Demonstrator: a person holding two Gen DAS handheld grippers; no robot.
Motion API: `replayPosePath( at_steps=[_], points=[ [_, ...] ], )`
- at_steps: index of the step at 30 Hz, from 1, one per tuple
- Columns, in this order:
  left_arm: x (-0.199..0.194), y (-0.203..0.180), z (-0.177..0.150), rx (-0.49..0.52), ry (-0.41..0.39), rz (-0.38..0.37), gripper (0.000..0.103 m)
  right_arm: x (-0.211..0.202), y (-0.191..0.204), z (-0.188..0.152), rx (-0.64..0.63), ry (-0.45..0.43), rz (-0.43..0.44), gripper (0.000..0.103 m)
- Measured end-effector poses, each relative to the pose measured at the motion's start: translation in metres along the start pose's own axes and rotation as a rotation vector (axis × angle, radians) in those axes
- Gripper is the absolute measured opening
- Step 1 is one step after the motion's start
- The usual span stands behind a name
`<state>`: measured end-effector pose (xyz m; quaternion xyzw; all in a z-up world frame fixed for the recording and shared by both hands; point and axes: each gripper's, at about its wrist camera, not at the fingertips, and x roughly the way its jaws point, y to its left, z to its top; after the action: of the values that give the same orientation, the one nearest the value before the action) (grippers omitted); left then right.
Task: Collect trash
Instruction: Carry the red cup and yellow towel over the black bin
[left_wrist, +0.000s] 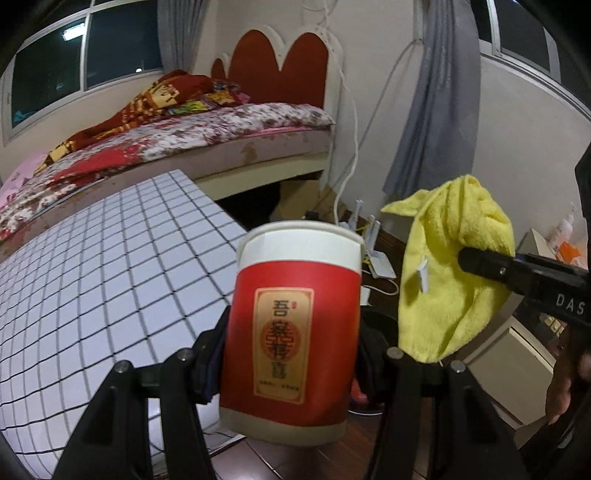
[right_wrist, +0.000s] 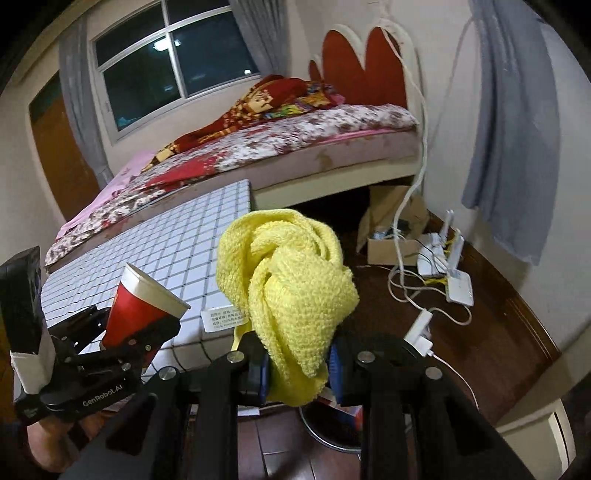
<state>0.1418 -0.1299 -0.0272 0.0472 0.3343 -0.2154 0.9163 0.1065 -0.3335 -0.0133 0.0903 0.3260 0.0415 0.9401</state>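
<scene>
Plainly, left tongs (left_wrist: 291, 354) were clenched on the red paper cup (left_wrist: 295, 325), held upright in the air beside the grid-patterned table (left_wrist: 110, 266); cup's base was partly cut off by the tong arms. Right tongs (right_wrist: 297, 365) were clenched on the bunched yellow cloth (right_wrist: 288, 288), which hid their fingertips. Below the cloth, a round rim (right_wrist: 325, 435) showed, too obscured to identify. Bed (right_wrist: 295, 144) stood beyond both tongs.
</scene>
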Motion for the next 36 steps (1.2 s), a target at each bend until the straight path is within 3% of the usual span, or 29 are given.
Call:
replayPosePath(
  at_steps=[12,21,36],
  points=[
    [0.031,-0.053,-0.025,0.055,0.07,-0.06,0.057,0.002,-0.06,-0.038,0.102,0.051,-0.053,0.026],
    [0.055,-0.072,-0.037,0.066,0.127,-0.1,0.057,0.011,-0.091,-0.06,0.145,0.097,-0.082,0.026],
    [0.113,-0.084,-0.06,0.015,0.259,-0.117,0.057,0.069,-0.117,-0.088,0.142,0.235,-0.101,0.027]
  ],
)
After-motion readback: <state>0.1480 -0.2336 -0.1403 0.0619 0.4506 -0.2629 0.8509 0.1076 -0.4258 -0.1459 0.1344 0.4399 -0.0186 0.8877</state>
